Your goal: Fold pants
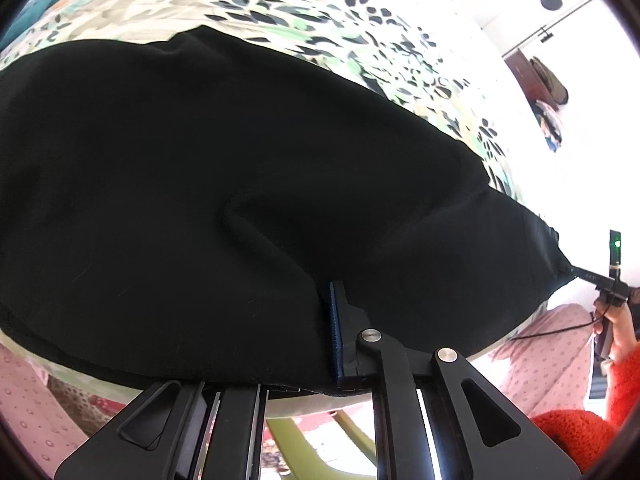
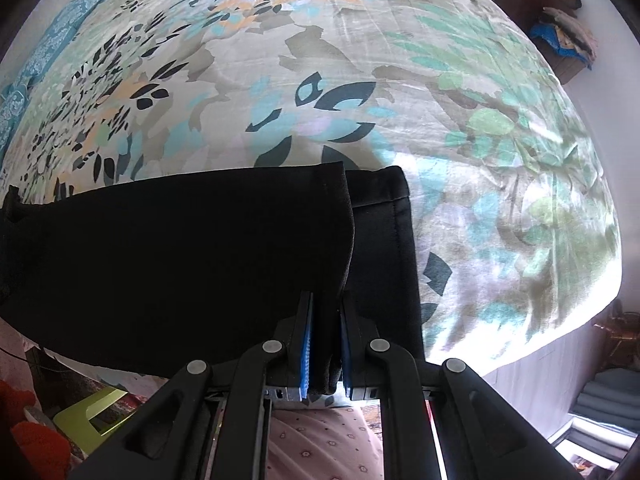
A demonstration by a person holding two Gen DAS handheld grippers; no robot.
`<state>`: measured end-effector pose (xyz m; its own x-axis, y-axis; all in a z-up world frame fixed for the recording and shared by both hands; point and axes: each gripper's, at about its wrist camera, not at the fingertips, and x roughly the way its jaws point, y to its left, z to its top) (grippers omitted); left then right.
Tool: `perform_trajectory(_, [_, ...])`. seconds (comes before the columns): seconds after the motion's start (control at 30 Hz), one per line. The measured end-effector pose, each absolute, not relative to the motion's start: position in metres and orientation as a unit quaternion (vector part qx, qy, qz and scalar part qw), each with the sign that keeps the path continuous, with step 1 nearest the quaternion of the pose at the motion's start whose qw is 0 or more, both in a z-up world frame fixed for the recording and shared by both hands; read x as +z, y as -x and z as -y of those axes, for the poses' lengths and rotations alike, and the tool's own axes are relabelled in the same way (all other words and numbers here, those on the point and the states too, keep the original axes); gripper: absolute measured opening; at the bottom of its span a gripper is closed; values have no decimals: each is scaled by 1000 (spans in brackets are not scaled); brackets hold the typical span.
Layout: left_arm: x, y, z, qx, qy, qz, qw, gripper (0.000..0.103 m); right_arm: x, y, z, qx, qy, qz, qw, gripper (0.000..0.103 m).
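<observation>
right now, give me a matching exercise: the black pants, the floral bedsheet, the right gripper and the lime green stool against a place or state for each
Things:
1. black fabric pants
2. floral printed bedsheet
3. right gripper
4. lime green stool

Places or states:
A. down on the floor beside the bed
B. clamped on a pant-leg hem
C. lying across the near edge of the bed
D. spread over the bed under the pants

Pairs: 1-C, 2-D, 3-B, 4-A

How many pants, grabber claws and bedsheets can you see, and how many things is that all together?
Black pants: 1
Grippers: 2, the left gripper and the right gripper, each clamped on the pants
Flowery bedsheet: 1
Total: 4
</observation>
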<state>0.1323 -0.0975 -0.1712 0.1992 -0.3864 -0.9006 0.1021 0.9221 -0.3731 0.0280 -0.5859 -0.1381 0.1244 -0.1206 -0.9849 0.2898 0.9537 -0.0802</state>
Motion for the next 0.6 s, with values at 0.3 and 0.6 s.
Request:
perform_trajectory(0.3, [-178, -125, 131, -192, 76, -625, 753, 9, -148, -22, 610, -189, -73, -660, 723, 12])
perform_trajectory(0.6, [-181, -124, 124, -191, 98, -636, 741, 28, -154, -24, 613, -199, -69, -664, 718, 12])
